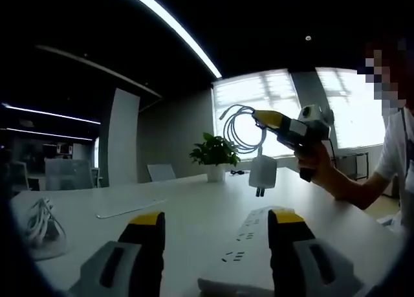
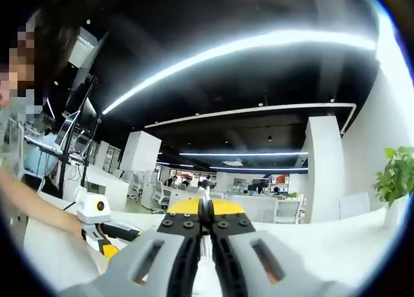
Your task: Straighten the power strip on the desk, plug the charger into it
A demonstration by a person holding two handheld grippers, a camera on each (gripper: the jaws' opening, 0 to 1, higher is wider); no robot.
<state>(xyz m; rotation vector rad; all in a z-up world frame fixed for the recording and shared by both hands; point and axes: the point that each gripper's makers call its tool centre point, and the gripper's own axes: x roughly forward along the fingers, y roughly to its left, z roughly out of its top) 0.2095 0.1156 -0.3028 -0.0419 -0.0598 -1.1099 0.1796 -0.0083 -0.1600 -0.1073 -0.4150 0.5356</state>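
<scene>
- Left gripper (image 1: 215,235) own jaws, yellow-tipped, rise at 6 o'clock of the left gripper view, spread wide, nothing between the tips.
- Power strip (image 1: 249,245), white, lies flat on the desk (image 1: 187,200); its near end sits between the jaws, closer to the right-hand jaw, which covers part of its edge; contact cannot be told.
- Strip runs away toward 1 o'clock, sockets facing up.
- Charger (image 1: 262,172), white block with prongs pointing down, hangs in the air above the strip's far end, at about 1 o'clock, well clear of the sockets.
- Its cable (image 1: 240,129) loops in a coil above the block.
- Right gripper (image 1: 260,118) comes in from 2 o'clock of that view, held in a hand (image 1: 317,164), tips clamped on the cable.
- Right gripper view: own jaws pressed together at 6 o'clock, a thin white strand (image 2: 206,213) pinched in the seam; charger block itself hidden below.
- Left gripper shows there at 8 o'clock, low over the desk.
- Farther out: potted plant (image 1: 213,153) at the far desk edge, a white cable bundle (image 1: 40,220) at 9 o'clock, bright windows (image 1: 259,106) behind.
</scene>
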